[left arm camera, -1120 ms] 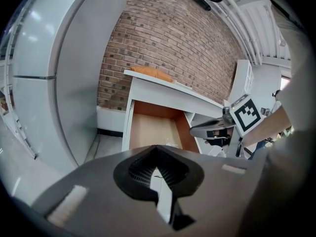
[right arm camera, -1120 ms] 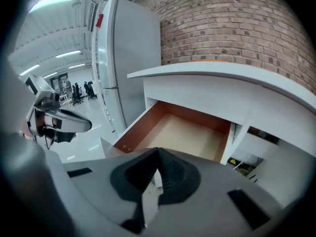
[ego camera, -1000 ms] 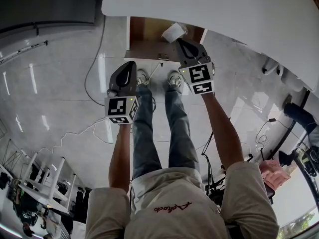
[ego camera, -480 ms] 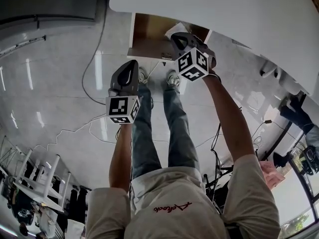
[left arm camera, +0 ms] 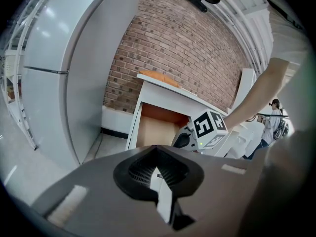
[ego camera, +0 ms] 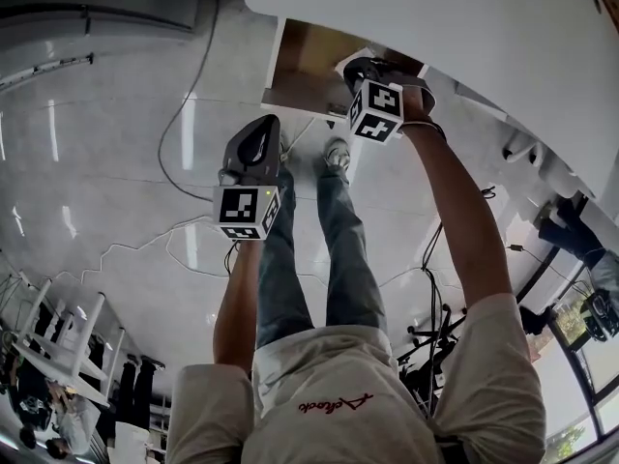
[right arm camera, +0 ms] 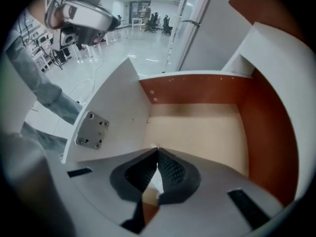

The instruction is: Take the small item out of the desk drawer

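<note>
Your left gripper (ego camera: 261, 129) hangs over the floor (ego camera: 116, 162) in front of your legs, jaws clenched on nothing, out of play. Past it, your right gripper (ego camera: 360, 69) has dropped into the open drawer (ego camera: 302, 58) and rolled nose-down. 1 second ago it sat nearly level at the drawer's mouth, with the small white item (ego camera: 346, 59) showing clear beyond its tip. Now the head view shows that item only as a white sliver beside the gripper's nose, mostly covered. Right jaws are clenched, tips meeting. The right gripper view shows only bare drawer floor (right arm camera: 197, 127) ahead and nothing visible between them. So you're on the item's spot, but I can't tell if it's pinched or just lying underneath. Item counts as still in the drawer, below the white worktop (ego camera: 435, 17). Likely next: lift and check it comes up, or release the jaws and regrasp.
</note>
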Demonstrator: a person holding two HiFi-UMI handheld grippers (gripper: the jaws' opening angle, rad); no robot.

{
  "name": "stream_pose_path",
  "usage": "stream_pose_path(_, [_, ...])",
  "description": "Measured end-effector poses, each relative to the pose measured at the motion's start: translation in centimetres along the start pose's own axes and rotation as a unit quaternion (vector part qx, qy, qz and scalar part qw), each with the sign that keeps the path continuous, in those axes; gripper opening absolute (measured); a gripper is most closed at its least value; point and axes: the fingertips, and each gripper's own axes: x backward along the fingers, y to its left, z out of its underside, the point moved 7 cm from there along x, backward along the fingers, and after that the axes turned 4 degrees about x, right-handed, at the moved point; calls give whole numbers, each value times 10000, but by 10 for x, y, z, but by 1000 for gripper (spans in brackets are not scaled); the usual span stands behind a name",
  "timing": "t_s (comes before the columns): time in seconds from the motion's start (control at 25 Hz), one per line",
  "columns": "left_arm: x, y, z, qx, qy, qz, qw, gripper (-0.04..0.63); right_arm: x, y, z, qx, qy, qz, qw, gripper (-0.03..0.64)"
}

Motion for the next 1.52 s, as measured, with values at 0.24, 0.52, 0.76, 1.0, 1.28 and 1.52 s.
stream_pose_path(0.24, [7,6,4,121,-46,5,9999,9,-13,8,2,99,236,-514,9983,14])
stream_pose_path(0.52, [11,11,2,163,-97,9,9998,9,-29,4,2,52,485,-817,9955,133])
stream_pose_path(0.76, [15,12,0,184,-102,-21,9998,9,-36,-1,4,26,666,-768,9948,133])
stream_pose_path(1.0, [11,15,0,175,-28,-17,9998,9,-47,-5,8,-20,771,-869,9932,132])
stream_pose_path(1.28, [6,23,3,199,-18,-40,9998,9,-56,-11,11,25,830,-686,9942,50])
stream_pose_path(1.52, [3,15,7,235,-11,-38,9997,9,-56,-5,15,203,870,-593,9942,15])
